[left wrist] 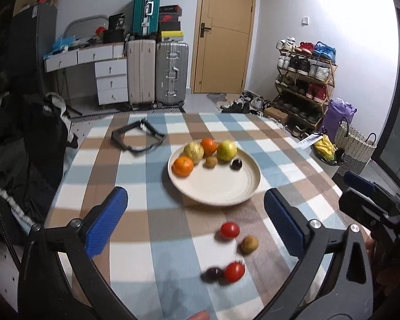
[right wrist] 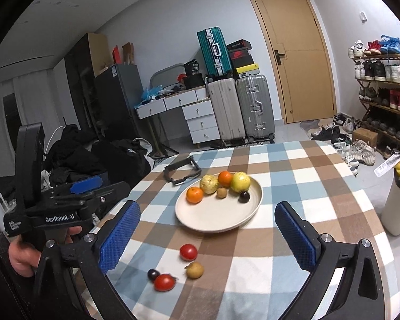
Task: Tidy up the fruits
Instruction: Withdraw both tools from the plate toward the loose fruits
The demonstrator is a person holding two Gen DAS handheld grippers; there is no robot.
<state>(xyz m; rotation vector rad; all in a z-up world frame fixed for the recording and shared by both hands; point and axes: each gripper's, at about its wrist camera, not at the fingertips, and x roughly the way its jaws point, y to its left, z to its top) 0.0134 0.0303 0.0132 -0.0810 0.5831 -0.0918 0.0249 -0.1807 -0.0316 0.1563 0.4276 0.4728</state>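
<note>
Near the plate (left wrist: pixel 242 197), four loose fruits on the tabletop (left wrist: pixel 157 229).
Both grippers' fingers (left wrist: pixel 106 221) (right wrist: pixel 120 234) wide open, holding nothing.

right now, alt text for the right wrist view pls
A cream plate on a checked tablecloth holds six fruits; two tomatoes, a dark plum and a brown fruit lie loose before it, between the open right gripper fingers.
</note>
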